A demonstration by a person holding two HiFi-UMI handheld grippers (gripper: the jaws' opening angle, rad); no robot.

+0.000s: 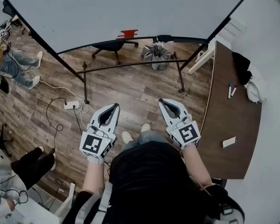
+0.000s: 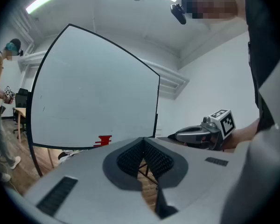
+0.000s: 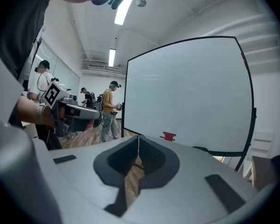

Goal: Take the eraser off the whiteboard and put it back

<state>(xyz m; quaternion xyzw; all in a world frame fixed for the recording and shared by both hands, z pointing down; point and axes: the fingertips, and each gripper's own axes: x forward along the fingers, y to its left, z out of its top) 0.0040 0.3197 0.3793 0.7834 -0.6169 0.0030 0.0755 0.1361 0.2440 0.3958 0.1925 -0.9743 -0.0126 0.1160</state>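
The red eraser (image 1: 128, 33) sticks to the lower edge of the large whiteboard (image 1: 130, 8), which stands on a black frame ahead of me. Both grippers hover side by side over the wood floor, well short of the board. My left gripper (image 1: 115, 106) is shut with nothing between its jaws, and my right gripper (image 1: 161, 101) is shut and empty too. In the left gripper view the eraser (image 2: 104, 140) shows left of the closed jaw tips (image 2: 143, 141). In the right gripper view the eraser (image 3: 168, 136) lies just right of the closed tips (image 3: 138, 139).
A brown desk (image 1: 228, 120) runs along the right with markers (image 1: 230, 90) and a white slip (image 1: 228, 142). A black chair base (image 1: 113, 45) and a grey bag (image 1: 157, 51) sit under the board. A power strip with cables (image 1: 72, 105) and people (image 1: 14, 64) are at the left.
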